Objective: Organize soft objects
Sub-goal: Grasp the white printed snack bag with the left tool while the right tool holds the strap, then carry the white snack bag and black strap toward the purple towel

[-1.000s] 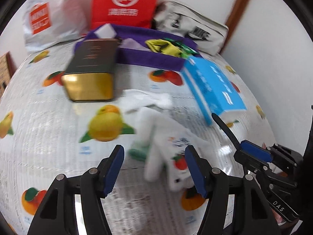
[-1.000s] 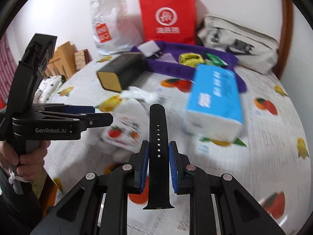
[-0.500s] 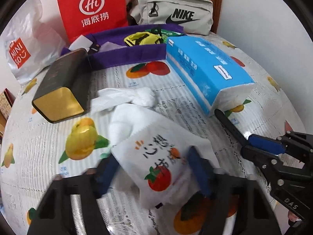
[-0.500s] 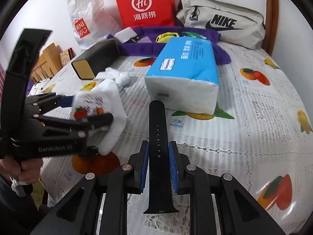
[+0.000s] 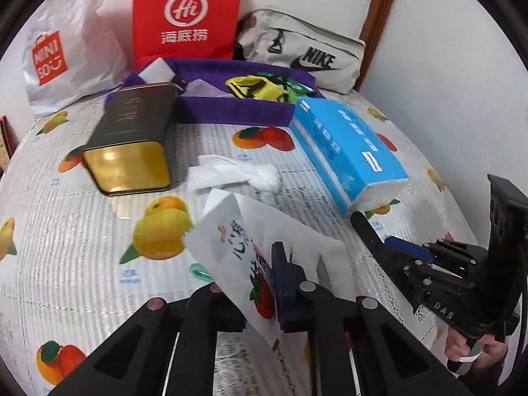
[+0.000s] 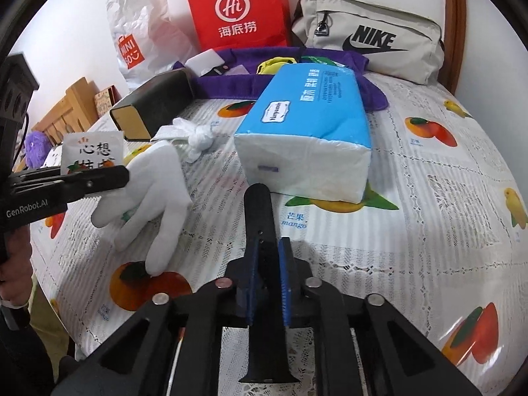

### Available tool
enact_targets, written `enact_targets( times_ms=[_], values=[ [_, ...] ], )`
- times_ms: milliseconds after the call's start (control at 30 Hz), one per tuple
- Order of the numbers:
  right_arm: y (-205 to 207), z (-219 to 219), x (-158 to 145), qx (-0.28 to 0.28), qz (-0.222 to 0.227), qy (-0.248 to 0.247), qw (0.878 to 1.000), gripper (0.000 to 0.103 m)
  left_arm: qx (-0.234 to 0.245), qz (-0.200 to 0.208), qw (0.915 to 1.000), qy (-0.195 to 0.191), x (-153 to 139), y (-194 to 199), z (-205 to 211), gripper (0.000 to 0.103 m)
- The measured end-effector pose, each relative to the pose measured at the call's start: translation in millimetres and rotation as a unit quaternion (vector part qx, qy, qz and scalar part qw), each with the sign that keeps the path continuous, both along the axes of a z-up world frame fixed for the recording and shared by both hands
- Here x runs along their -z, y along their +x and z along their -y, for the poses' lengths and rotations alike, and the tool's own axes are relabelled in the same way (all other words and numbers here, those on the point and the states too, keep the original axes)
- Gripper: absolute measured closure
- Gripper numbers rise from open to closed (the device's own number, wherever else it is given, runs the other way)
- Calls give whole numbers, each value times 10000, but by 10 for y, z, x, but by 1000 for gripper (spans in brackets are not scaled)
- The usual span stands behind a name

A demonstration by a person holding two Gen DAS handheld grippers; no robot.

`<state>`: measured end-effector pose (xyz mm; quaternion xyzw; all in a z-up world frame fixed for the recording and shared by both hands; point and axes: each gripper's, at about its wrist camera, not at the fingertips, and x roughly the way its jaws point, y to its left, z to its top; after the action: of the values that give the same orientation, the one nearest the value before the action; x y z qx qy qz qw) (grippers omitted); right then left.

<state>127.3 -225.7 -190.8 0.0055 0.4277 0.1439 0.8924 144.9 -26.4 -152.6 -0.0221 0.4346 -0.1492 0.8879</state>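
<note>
My left gripper (image 5: 260, 283) had just been closing, and its pads pinched one white printed packet (image 5: 237, 254) near the tabletop's (image 6: 445, 204) near left edge. One white glove (image 6: 155, 191) lay flat just beside that packet, fingers toward the near edge. My right gripper (image 6: 267, 277) was pressed tight on one black strap (image 6: 260, 227), which pointed at the one blue tissue pack (image 6: 313, 125) in the middle of the tabletop. One knotted white cloth (image 5: 237, 175) lay between the tissue pack and one dark tin with a gold end (image 5: 132, 145). Along the far edge I counted one purple tray (image 5: 237, 112) holding one yellow item, plus three bags: one white (image 5: 66, 56), one red (image 5: 188, 16), one beige (image 5: 307, 56).
</note>
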Motion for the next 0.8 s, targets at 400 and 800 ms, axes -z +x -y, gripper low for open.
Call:
enact_targets(
  times_ms=[400, 800],
  values=[
    [-9, 1, 4, 25, -108, -30, 9999, 96, -534, -114, 9984, -132, 30, -24, -493, 93],
    [-75, -94, 13, -157, -137, -34, 9998, 67, -790, -204, 9965, -202, 123, -62, -747, 79]
  ],
)
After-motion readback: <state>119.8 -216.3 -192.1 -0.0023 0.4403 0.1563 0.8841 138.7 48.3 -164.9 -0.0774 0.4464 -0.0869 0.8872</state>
